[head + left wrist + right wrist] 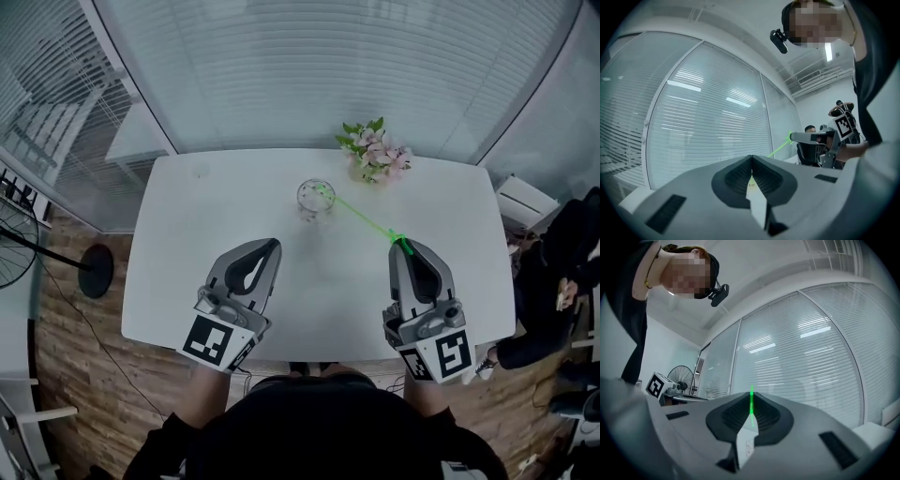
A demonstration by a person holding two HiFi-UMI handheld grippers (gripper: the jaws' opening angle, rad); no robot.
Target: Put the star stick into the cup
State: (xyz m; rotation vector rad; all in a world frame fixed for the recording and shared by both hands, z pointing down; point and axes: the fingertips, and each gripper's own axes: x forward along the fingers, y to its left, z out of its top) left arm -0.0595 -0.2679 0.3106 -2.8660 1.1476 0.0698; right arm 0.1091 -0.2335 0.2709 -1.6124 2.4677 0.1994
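Dressed in black top; small black camera clipped at head. Left gripper, right gripper: pale grey moulded shells, teardrop outline, black ribbed pads lining jaws, dark rectangular slots on upper face. Black-and-white square-marker cube at rear of each

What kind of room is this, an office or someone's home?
Most likely an office or meeting room: glass walls with blinds, a plain white table, and a standing fan off to one side.

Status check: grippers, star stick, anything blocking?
Left gripper shut, empty. Right gripper shut on star stick, far end at cup mouth. Flowers behind cup, nothing blocking.
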